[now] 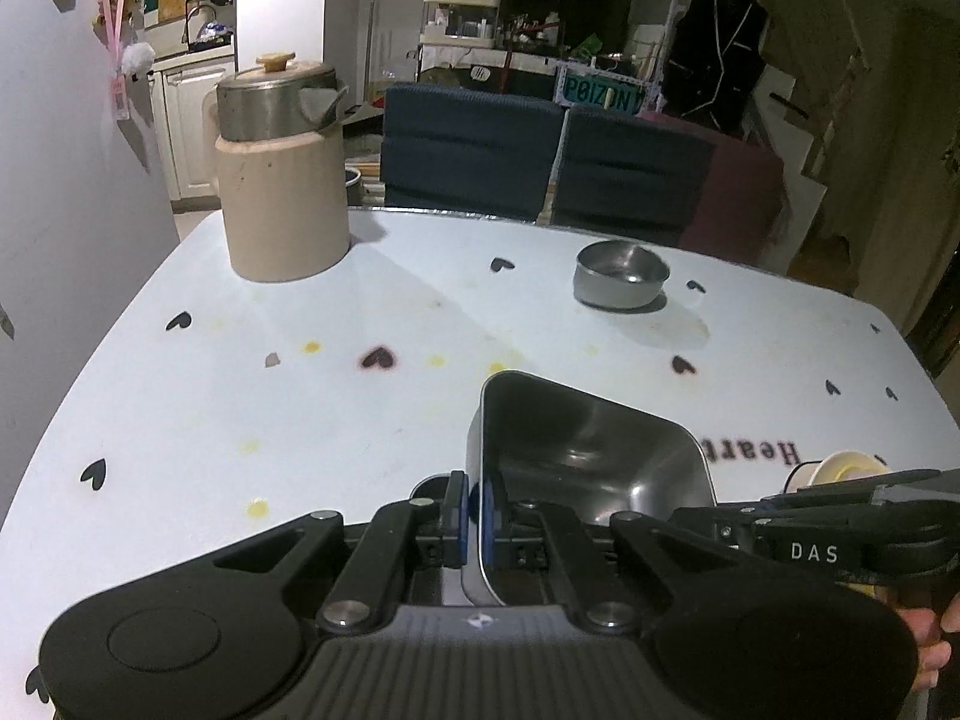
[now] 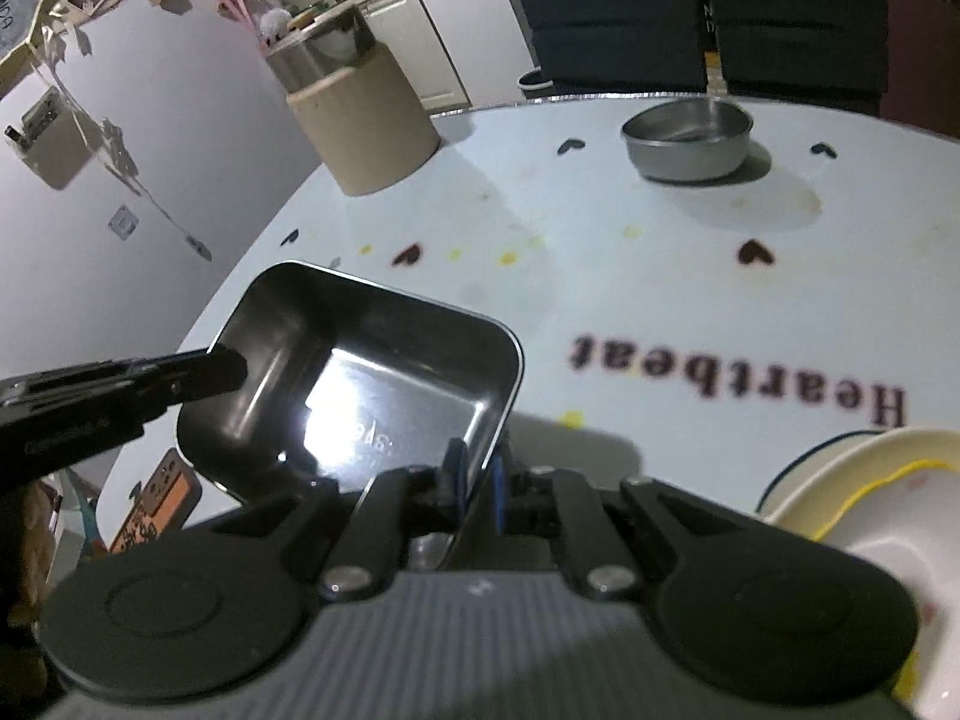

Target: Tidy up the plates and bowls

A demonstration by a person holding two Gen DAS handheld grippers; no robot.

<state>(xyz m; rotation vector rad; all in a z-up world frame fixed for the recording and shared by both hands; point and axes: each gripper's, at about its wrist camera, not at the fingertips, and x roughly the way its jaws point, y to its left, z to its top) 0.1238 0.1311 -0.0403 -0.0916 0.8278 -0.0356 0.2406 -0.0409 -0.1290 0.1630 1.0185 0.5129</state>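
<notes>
Both grippers pinch the same square steel dish [image 1: 591, 462] over a pale blue table [image 1: 210, 396] printed with small hearts. The left gripper [image 1: 474, 516] has its blue pads pressed onto the dish's near-left wall, one pad inside and one outside. The right gripper [image 2: 477, 480] clamps the near-right wall in the same way, so the dish lies directly ahead of both sets of fingers, tilted, its hollow open to the cameras. Whether its base touches the table cannot be told.

A round steel bowl [image 1: 621, 275] stands alone well beyond the fingertips, toward the table's far edge and somewhat to the right of the left gripper's line. It appears the likely partner for the dish, and the right gripper looks to have the straighter path to it. A white bowl with a yellow line [image 2: 864, 516], resting on a plate, sits close beside the right gripper's outer side. A tall beige jar with a steel top [image 1: 279, 180] stands far ahead to the left, clear of any path between dish and bowl.
</notes>
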